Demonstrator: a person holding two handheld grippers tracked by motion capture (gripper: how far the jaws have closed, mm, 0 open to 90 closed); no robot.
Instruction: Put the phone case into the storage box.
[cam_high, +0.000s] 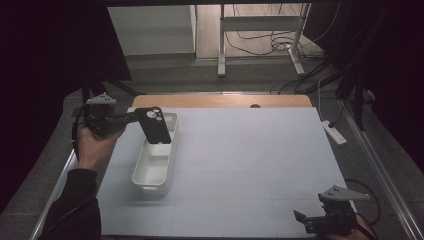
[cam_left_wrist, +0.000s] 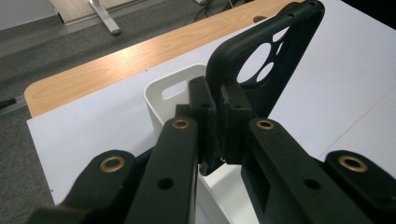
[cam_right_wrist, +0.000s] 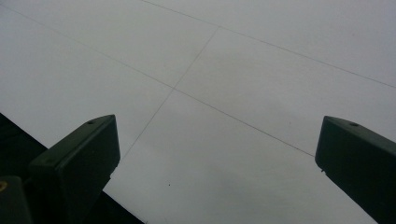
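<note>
Nearest, the right gripper (cam_high: 320, 220) sits at the near right corner of the white sheet (cam_high: 250, 165), well apart from the white bin (cam_high: 155, 172) and on the bin's right. Its jaws stand wide apart; in the right gripper view the gripper (cam_right_wrist: 215, 158) has only bare sheet (cam_right_wrist: 224, 84) with faint grid lines between the two jaw tips, nothing held. A grey three-cornered plate tops it.

The bin is the landmark — a long, narrow white tub lying on the left part of the sheet, long axis running near to far. It has a handle slot in the near end wall, and in the left gripper view the bin (cam_left_wrist: 163, 100) has a slot in the far end wall too.

Left of the bin's far half, the person's left hand (cam_high: 95, 145) holds the left gripper (cam_high: 131, 119), jaws pointing right toward the bin. They are closed tight on the edge of a black phone case (cam_high: 155, 126). The case hangs upright over the bin's far half, camera cutouts at the top — whether its bottom edge touches the bin cannot be told. In the left gripper view the gripper (cam_left_wrist: 219, 116) pinches the case (cam_left_wrist: 280, 60) by its side rim, with the bin directly under and behind.

Beyond the bin's far end, a strip of wooden tabletop (cam_high: 220, 101) shows past the sheet. Farther still are grey floor, desk legs (cam_high: 260, 45) and loose cables.
</note>
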